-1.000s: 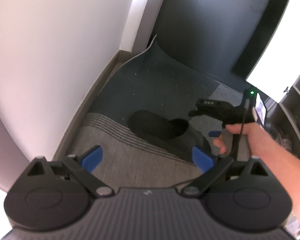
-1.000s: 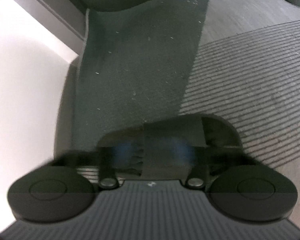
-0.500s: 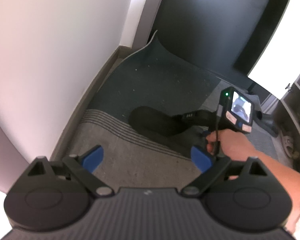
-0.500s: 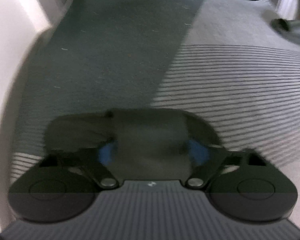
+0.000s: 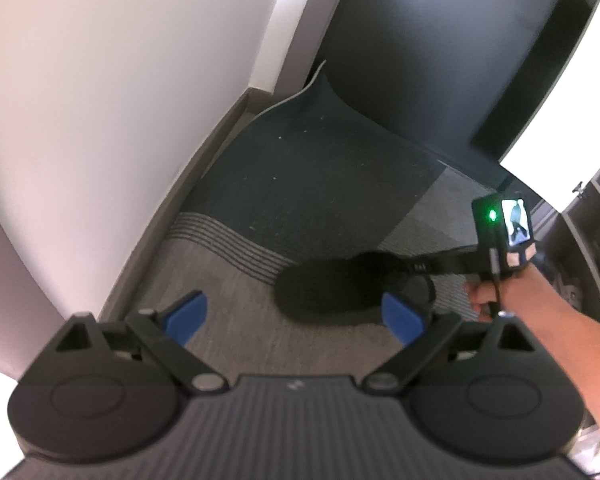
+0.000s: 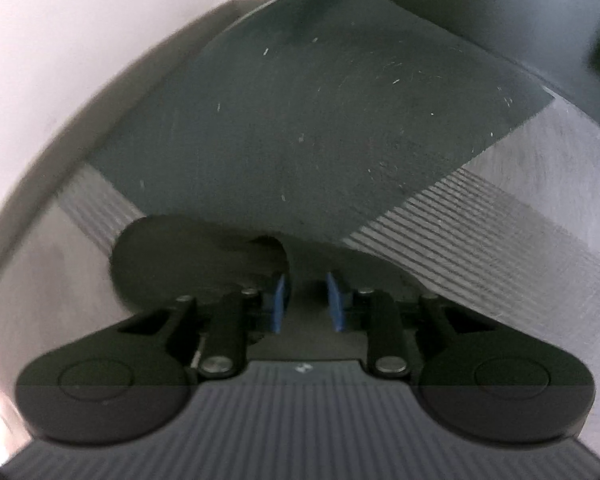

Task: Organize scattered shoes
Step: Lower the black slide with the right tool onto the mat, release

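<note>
A black slipper (image 5: pixel 332 292) lies on the grey striped carpet, just ahead of my left gripper (image 5: pixel 296 318), which hovers open and empty. From the right, a person's hand (image 5: pixel 488 296) brings my right gripper (image 5: pixel 418 268) down onto the slipper's upper. In the right wrist view the slipper (image 6: pixel 188 252) fills the lower left. Its upper band runs between the blue pads (image 6: pixel 279 302) of my right gripper (image 6: pixel 306 304). The jaws are closing and the pads sit against the band.
A dark mat (image 5: pixel 320 184) with a curled-up corner covers the floor beyond the slipper. A white wall (image 5: pixel 120 100) runs along the left and a dark door (image 5: pixel 440 60) stands behind. Shelving (image 5: pixel 580 272) with other shoes is at the right edge.
The right gripper has rolled round and its jaws have narrowed from wide apart onto the slipper's band. The slipper has turned slightly. The left gripper has kept still.
</note>
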